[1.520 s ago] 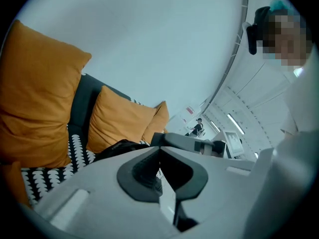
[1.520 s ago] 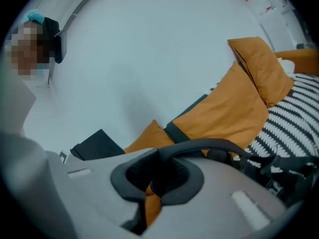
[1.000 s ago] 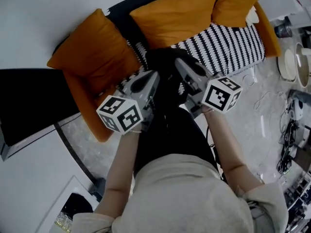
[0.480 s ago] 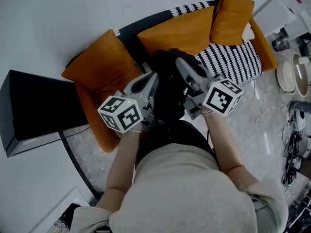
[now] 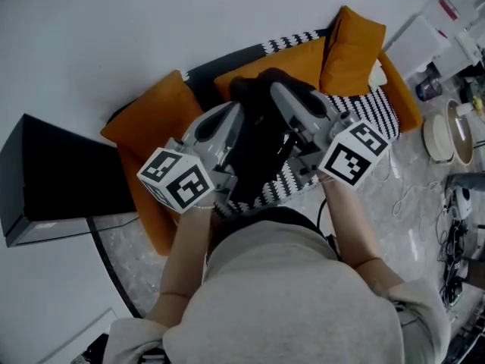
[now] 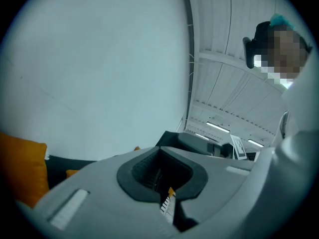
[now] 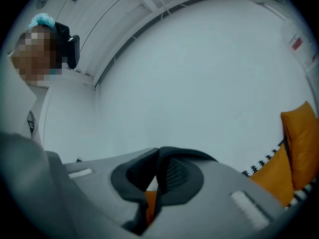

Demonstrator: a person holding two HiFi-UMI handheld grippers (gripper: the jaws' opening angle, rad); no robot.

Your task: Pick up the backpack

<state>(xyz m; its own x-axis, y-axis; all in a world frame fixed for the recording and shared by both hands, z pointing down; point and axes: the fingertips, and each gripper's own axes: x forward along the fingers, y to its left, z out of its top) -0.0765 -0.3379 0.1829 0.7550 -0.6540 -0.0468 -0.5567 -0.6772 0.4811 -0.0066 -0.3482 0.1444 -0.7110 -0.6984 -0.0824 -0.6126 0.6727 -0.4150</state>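
Observation:
The black backpack (image 5: 256, 139) hangs between my two grippers, above the orange sofa (image 5: 151, 218). In the head view my left gripper (image 5: 233, 114) holds its left side and my right gripper (image 5: 277, 95) its right side, near the top. The left gripper view shows my left gripper (image 6: 162, 177) closed on a dark ribbed strap (image 6: 148, 169). My right gripper (image 7: 158, 176) pinches a black mesh strap (image 7: 178, 172) in the right gripper view. Both grippers point level at a white wall.
Orange cushions (image 5: 148, 120) (image 5: 351, 40) and a black-and-white striped blanket (image 5: 365, 112) lie on the sofa. A black box (image 5: 64, 174) stands at the left. Bowls (image 5: 442, 135) and cables (image 5: 413, 179) are on the floor at the right.
Both grippers have risen together with the backpack, which has come up off the sofa seat. More of the striped blanket shows beneath it.

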